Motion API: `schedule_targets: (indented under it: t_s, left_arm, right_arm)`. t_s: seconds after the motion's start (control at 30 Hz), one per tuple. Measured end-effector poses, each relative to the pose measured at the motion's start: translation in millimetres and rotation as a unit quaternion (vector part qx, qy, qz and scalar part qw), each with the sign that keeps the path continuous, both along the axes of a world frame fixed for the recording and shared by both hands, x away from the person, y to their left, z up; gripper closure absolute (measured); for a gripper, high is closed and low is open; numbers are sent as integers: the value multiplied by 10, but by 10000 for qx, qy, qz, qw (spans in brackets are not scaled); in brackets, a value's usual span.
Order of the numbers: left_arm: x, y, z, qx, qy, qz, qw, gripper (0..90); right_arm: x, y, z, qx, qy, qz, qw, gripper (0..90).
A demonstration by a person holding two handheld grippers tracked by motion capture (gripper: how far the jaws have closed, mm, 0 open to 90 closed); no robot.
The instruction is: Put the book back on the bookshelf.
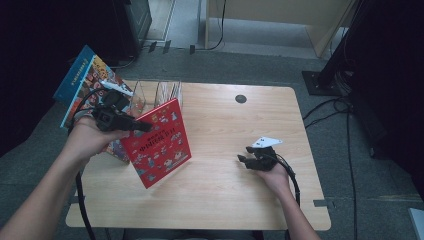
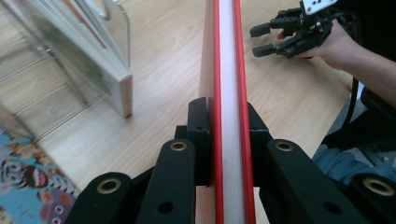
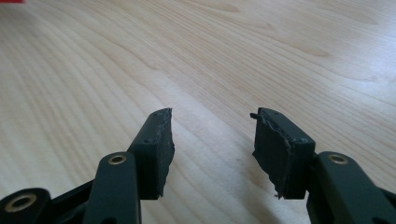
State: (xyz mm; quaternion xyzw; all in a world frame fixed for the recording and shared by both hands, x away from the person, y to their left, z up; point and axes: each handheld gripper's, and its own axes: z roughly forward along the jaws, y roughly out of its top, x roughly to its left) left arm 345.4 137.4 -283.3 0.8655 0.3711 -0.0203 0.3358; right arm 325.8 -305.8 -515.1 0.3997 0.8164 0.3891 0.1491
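Left claw (image 2: 226, 135) clamps the red book (image 1: 157, 142); right claw (image 3: 212, 149) gapes empty.

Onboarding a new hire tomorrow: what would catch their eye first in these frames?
The red book, held up off the table's left half, clamped by the left gripper. Behind it a clear rack with books at the back-left edge. The right gripper sits low over bare wood at right, jaws apart and empty.

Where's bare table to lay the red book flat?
Free: wooden table between the red book in the left gripper and the open right gripper, plus the near edge. Crowded: far-left corner, with clear book rack and picture book.
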Motion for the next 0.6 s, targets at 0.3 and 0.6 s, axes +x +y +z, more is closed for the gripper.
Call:
schedule_targets:
  t_s: [0.3, 0.6]
  left_arm:
    - [-32, 344, -25, -172, 90, 528, 9984, 799]
    - [-57, 689, -14, -354, 229, 1161, 9923, 799]
  right_arm:
    - [38, -14, -93, -47, -184, -192, 9996, 487]
    - [38, -1, -96, -123, -182, -260, 9994, 411]
